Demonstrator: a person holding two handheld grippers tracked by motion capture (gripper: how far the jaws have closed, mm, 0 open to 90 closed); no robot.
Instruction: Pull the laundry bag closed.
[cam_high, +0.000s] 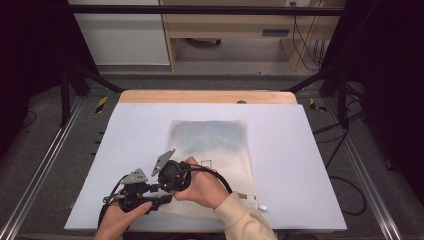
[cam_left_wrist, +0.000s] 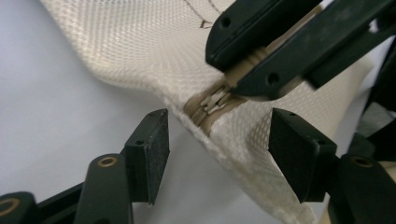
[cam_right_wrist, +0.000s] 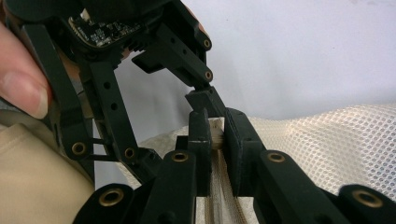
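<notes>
The right gripper (cam_right_wrist: 214, 135) is clamped on the zipper edge of the mesh bag (cam_left_wrist: 140, 46), lifting it off the table; the left gripper (cam_left_wrist: 219, 154) stands spread astride the zipper pull (cam_left_wrist: 212, 103), just ahead — untouched. Closing off-centre would pinch mesh — not the pull.

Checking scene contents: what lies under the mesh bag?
Under the mesh bag lies the pale foam mat, visible all around it. Whatever sits directly beneath or inside the bag is covered.

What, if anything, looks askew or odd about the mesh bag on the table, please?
The mesh bag lies slightly askew on the table, and its near corner is lifted and bunched where the right gripper pinches the zipper edge. No damage shows.
</notes>
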